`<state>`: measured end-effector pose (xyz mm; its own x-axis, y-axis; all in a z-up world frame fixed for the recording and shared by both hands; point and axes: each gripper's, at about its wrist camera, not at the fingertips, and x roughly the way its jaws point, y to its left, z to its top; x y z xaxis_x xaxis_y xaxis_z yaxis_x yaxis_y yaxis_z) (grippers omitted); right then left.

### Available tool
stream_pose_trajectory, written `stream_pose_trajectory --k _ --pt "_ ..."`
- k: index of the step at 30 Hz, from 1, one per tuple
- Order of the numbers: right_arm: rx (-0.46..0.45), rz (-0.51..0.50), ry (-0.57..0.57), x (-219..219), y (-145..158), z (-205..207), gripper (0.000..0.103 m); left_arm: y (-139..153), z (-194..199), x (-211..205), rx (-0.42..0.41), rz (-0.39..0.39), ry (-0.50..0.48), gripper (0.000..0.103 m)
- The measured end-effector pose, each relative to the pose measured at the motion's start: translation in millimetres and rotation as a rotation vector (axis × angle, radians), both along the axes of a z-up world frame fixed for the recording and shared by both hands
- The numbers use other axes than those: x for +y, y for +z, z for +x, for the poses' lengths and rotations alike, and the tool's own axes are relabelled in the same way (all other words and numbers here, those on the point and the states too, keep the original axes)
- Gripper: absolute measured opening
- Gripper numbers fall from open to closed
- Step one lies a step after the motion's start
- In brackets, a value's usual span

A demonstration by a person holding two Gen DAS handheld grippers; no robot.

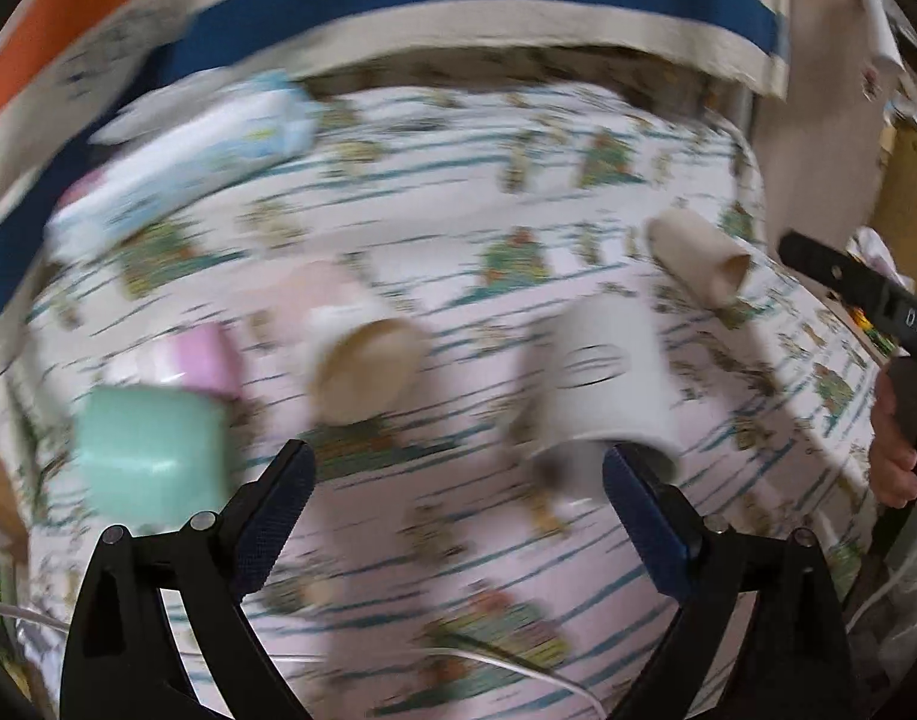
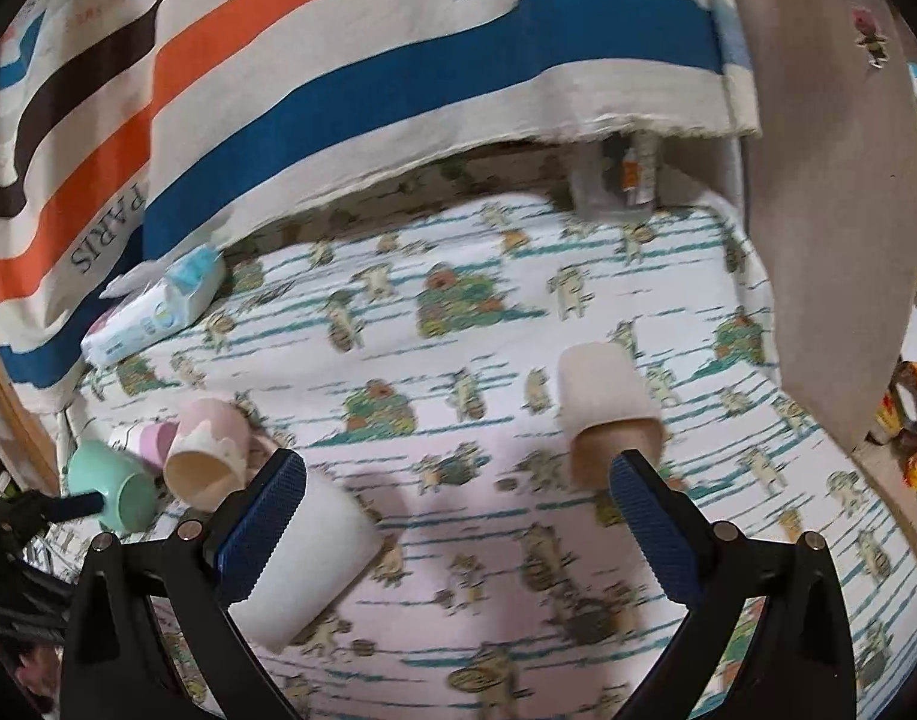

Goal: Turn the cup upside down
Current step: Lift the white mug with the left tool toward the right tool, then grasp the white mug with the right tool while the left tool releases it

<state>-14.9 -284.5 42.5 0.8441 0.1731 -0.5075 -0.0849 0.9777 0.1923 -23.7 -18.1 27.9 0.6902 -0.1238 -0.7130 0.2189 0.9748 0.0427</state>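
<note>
Several cups lie on a patterned cloth (image 1: 458, 540). In the blurred left wrist view a white cup (image 1: 608, 378) lies on its side just ahead of my open, empty left gripper (image 1: 458, 468), by its right finger. A beige-mouthed pink cup (image 1: 362, 360), a pink cup (image 1: 200, 360) and a mint cup (image 1: 152, 450) lie to the left, a tan cup (image 1: 698, 258) to the right. In the right wrist view my right gripper (image 2: 458, 474) is open and empty; the white cup (image 2: 314, 564) lies by its left finger, the tan cup (image 2: 608, 408) by its right finger.
A striped cloth (image 2: 338, 90) hangs at the back. A tissue pack (image 2: 152, 312) lies at the back left. A clear bottle (image 2: 620, 180) stands at the back. The right gripper's body (image 1: 866, 294) shows at the right edge of the left wrist view.
</note>
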Motion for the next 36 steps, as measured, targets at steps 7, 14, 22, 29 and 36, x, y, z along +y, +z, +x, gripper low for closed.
stream_pose_trajectory --k 7,14,22,29,36 --pt "0.083 -0.018 0.027 49 -17 1 0.102 2 -26 81 -0.020 0.061 0.138 0.096" --pt "0.178 0.005 0.044 97 -39 2 0.102 -23 -25 95 -0.059 0.005 0.190 0.096" --pt "0.255 0.038 -0.005 119 -53 11 0.102 -20 -8 75 -0.232 -0.125 0.212 0.096" --pt "0.314 0.010 -0.022 130 -72 30 0.102 -34 -3 83 -0.271 -0.191 0.233 0.098" --pt "0.319 -0.081 0.031 138 -79 30 0.102 -39 -10 69 -0.280 -0.149 0.192 0.098"
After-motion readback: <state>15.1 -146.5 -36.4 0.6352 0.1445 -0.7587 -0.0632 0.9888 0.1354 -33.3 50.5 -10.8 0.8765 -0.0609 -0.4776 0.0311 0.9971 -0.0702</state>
